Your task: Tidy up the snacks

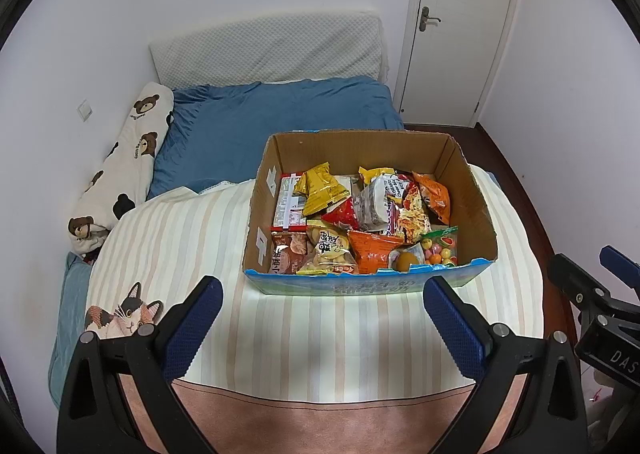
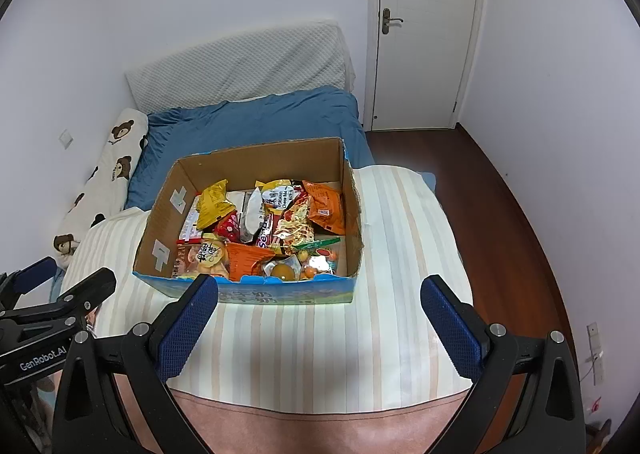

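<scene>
A cardboard box with a blue printed front stands on the striped bedcover. It holds several snack packs: a gold pouch, an orange bag, a silver pack, another orange bag and a bag of coloured sweets. My left gripper hovers open just short of the box's front. My right gripper is open too, at the same front edge. Neither holds anything.
The striped cover lies over a blue quilt. A bear-print pillow runs along the left wall. A white door and dark wood floor are to the right. A quilted headboard leans on the wall.
</scene>
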